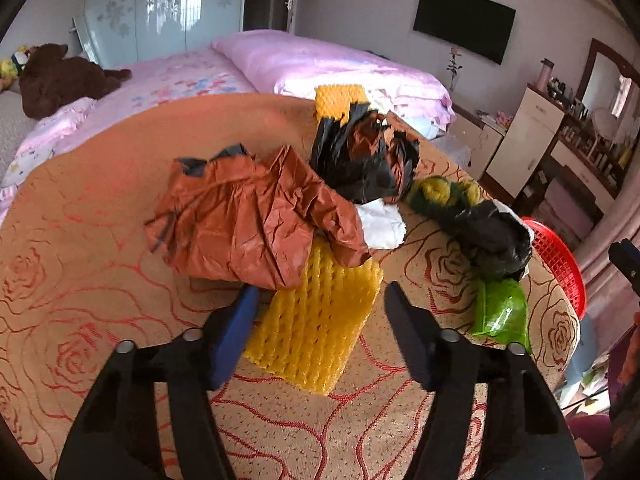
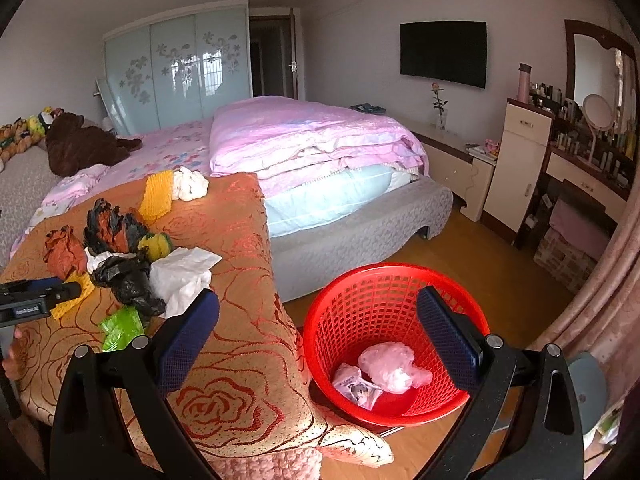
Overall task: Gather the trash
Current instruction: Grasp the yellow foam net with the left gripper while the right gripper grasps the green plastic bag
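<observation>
Trash lies on the rose-patterned table [image 1: 100,280]: a crumpled brown bag [image 1: 248,216], a yellow foam net [image 1: 320,328] partly under it, a black-and-brown bag [image 1: 364,152], a black bag [image 1: 496,236], white tissue [image 1: 380,224] and a green wrapper [image 1: 500,312]. My left gripper [image 1: 320,300] is open, its jaws on either side of the yellow net's near end, just above the table. My right gripper [image 2: 318,312] is open and empty above the red basket [image 2: 372,280], which holds a pink bag [image 2: 390,366] and a small packet [image 2: 356,388].
A second yellow net [image 2: 158,194] and a white wad [image 2: 192,184] lie at the table's far edge. The bed [image 2: 312,140] stands behind the table. A dresser [image 2: 520,168] and curtain [image 2: 592,320] are at the right. The basket stands on the wooden floor beside the table.
</observation>
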A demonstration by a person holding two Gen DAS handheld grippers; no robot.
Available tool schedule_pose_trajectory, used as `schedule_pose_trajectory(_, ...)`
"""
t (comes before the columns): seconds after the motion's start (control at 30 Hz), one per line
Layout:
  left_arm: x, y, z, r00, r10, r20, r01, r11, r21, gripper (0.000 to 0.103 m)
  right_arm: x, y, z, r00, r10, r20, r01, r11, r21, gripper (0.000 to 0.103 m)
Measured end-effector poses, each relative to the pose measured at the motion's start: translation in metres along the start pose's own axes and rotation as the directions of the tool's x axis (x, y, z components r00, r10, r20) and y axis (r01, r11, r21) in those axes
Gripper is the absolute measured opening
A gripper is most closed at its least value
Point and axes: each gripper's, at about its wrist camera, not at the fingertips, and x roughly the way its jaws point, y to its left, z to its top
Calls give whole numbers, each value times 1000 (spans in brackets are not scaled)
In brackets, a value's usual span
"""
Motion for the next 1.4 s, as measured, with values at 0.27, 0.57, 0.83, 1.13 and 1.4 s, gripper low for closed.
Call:
schedule_pose_trajectory(0.27, -8, -1, -7, 1000, 5, 22, -5, 1000, 12, 23, 3, 8, -2, 999, 37, -26, -38, 999, -19, 96)
schedule_pose_trajectory(0.57, -29, -15, -13, 998, -40, 49, 38, 999, 32, 12, 10, 48, -5, 978, 185, -100, -194, 978, -81, 96)
schedule_pose_trajectory(0.83, -48, -28, -14, 993, -78, 92, 73, 995, 62, 12, 22, 91, -10, 952, 265, -155, -289, 944, -160, 94)
schedule_pose_trajectory(1.13, -46, -25, -11, 993, -74, 90, 71, 997, 39, 12, 42, 121, -15, 914, 327, -239, -378, 902, -208, 77)
schedule_pose_trajectory(1.4, -42, -24, -15, 994, -73, 83, 70, 997, 35, 12, 47, 136, -20, 895, 348, -280, -415, 881, -230, 56)
